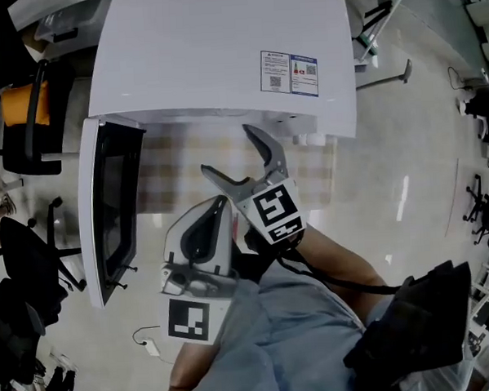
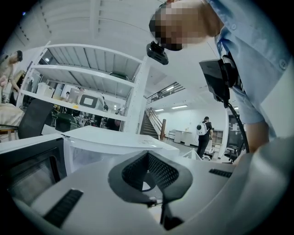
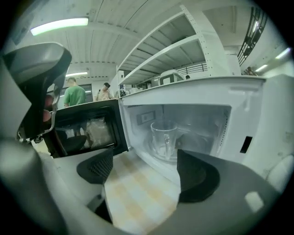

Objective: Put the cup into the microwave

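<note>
A clear glass cup [image 3: 164, 139] with a handle stands upright inside the white microwave [image 3: 271, 124], on its turntable. The dark-windowed door [image 3: 85, 128] hangs wide open to the left. My right gripper [image 3: 144, 172] is open with nothing between its pads, in front of the opening and apart from the cup. From above, the microwave top [image 1: 221, 53] hides the cup, the door [image 1: 106, 214] stands open at left, and the right gripper [image 1: 232, 153] points at the opening. My left gripper [image 1: 223, 202] sits just behind it, shut and empty [image 2: 154, 193].
A checked cloth [image 3: 133, 193] covers the surface in front of the microwave. Office chairs [image 1: 24, 120] stand at the left. White shelving [image 2: 87, 69] and a walking person [image 2: 204, 133] are in the background. Two people [image 3: 73, 94] stand beyond the door.
</note>
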The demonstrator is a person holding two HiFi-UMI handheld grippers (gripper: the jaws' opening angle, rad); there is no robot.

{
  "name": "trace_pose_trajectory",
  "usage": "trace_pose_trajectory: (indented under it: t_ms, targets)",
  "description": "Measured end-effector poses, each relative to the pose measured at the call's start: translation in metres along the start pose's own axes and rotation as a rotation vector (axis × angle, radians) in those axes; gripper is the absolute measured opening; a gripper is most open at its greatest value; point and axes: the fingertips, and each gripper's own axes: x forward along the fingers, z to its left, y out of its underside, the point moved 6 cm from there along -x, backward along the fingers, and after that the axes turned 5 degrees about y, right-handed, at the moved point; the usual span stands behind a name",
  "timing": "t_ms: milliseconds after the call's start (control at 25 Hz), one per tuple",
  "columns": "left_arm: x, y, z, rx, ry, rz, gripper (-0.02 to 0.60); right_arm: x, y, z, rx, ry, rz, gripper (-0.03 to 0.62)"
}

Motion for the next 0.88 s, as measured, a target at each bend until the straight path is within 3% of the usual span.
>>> trace_pose_trajectory:
  t_ms: [80, 160, 280, 880]
  targets:
    - [0.002, -0.001, -0.001, 0.007, 0.009, 0.003, 0.005, -0.001, 0.002, 0.006, 0.01, -0.017, 0.001, 0.382]
    - [0.002, -0.002, 0.002, 0.009, 0.007, 0.007, 0.005, 0.003, 0.002, 0.009, 0.011, -0.008, 0.001, 0.273]
    - [0.0, -0.002, 0.013, -0.001, -0.005, 0.013, 0.005, 0.016, 0.001, 0.01, -0.001, 0.025, 0.014, 0.003]
    - [0.017, 0.008, 0.076, -0.062, 0.027, 0.051, 0.005, 0.095, -0.004, -0.008, 0.064, 0.19, 0.089, 0.002]
